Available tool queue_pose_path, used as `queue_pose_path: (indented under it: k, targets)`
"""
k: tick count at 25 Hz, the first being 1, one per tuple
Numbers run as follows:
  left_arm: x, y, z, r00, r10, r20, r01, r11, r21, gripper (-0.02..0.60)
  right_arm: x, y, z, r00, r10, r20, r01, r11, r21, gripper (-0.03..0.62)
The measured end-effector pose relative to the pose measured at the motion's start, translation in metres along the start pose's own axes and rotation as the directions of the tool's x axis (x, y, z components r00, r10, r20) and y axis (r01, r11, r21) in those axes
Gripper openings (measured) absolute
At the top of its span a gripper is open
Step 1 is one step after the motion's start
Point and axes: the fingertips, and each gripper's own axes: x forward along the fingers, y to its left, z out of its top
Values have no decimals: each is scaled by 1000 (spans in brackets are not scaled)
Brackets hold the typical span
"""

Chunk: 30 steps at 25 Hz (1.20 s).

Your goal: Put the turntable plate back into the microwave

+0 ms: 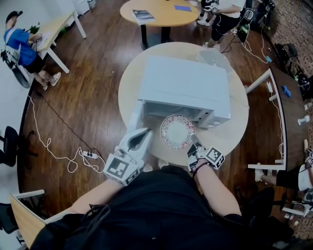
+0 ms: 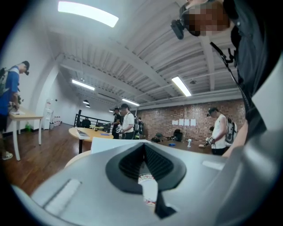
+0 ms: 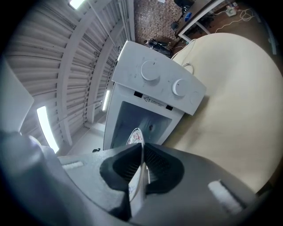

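The white microwave (image 1: 186,88) stands on a round cream table (image 1: 232,132), its door (image 1: 136,117) swung open to the left. The turntable plate (image 1: 176,131), white with a red pattern, hangs just in front of the open cavity (image 3: 132,117). My right gripper (image 1: 194,141) is shut on the plate's near right rim; in the right gripper view the plate (image 3: 135,136) runs edge-on between the pads. My left gripper (image 1: 146,133) sits left of the plate by the door, jaws shut and holding nothing. A sliver of the plate (image 2: 149,190) shows past them.
Two knobs (image 3: 150,70) sit on the microwave's control panel. A cable and power strip (image 1: 90,155) lie on the wood floor at left. A white desk frame (image 1: 266,122) stands at right, and a second round table (image 1: 159,12) behind. Several people stand around.
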Motion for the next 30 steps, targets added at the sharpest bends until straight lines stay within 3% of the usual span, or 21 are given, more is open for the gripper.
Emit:
queue_pose_path:
  k: [3,30]
  targets:
    - [2,-1,3,1000,20,7,-20,999,27,5,8,-3,1,1000,-2,-14,2,1000,-10,21]
    - [10,26,1,991,125,-48,-124,992,22,5,77,-3,8,998,29,-63,-28,999,15,21]
